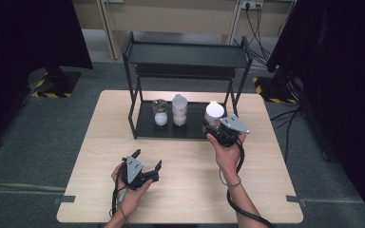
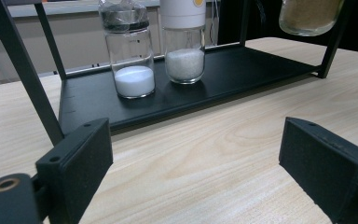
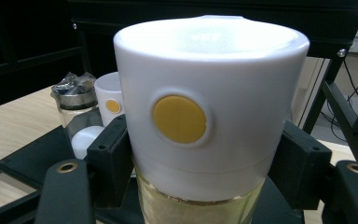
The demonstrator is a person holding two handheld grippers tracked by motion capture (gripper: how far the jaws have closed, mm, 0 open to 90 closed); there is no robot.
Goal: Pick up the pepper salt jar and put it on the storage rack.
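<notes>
A glass jar with a white cap (image 3: 209, 93) and a yellow dot holds tan powder; my right gripper (image 3: 205, 161) is shut on it just below the cap. In the high view this jar (image 1: 214, 112) is at the right end of the black rack's lower shelf (image 1: 145, 127), with the right gripper (image 1: 217, 130) behind it. From the left gripper view its base (image 2: 310, 16) hangs above the shelf. My left gripper (image 1: 146, 163) is open over the table's front, its jaws wide apart (image 2: 200, 163) with nothing between them.
Two jars stand on the lower shelf: a foil-lidded jar (image 1: 160, 113) (image 2: 129, 56) with white powder and a white-capped jar (image 1: 179, 110) (image 2: 182, 46) with white grains. The rack's upper shelf (image 1: 185, 54) overhangs them. Bare wooden table (image 1: 190, 190) lies in front.
</notes>
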